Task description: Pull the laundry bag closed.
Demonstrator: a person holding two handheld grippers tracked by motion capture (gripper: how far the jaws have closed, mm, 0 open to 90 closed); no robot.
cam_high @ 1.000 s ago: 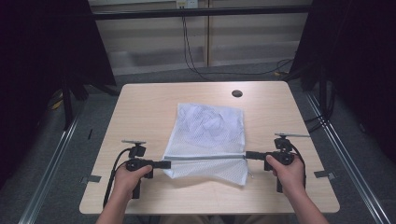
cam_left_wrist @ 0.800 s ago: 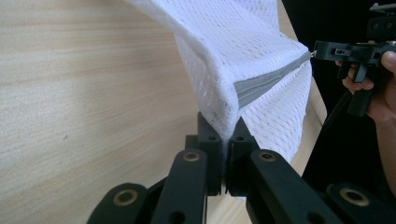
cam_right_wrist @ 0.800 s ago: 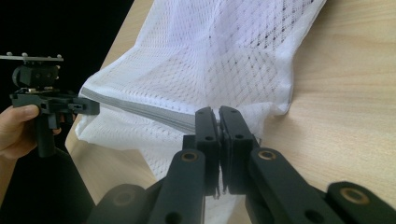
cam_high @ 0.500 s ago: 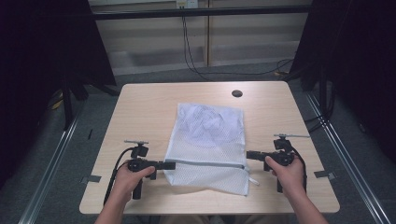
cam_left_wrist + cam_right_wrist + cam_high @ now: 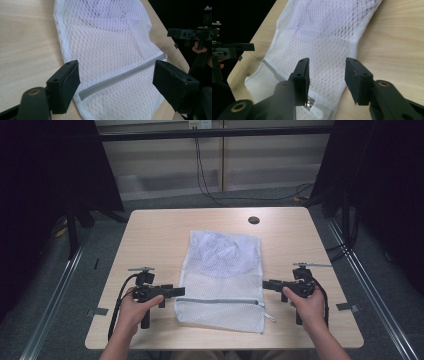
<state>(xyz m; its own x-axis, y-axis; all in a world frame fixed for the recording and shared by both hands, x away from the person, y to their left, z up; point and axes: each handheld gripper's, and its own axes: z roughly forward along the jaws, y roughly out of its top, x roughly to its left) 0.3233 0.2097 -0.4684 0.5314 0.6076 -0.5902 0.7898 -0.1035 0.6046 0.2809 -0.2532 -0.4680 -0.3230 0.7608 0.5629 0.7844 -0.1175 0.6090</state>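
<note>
1. Left gripper [image 5: 180, 291]: jaws just opened wide, empty, level, tips just beside the left edge of the white mesh bag [image 5: 225, 275].
2. Right gripper [image 5: 266, 284]: jaws just opened partway, gripping nothing, tips just beside the bag's right edge, near the zip pull [image 5: 309, 105].
3. Bag: flat on the wooden table [image 5: 160, 235], midway between both grippers, released, something pale inside its far half.
4. Grey zip [image 5: 120, 77]: closed, across the bag's near part.
5. Dark round hole [image 5: 254, 220]: far on the tabletop, well apart from the bag.
</note>
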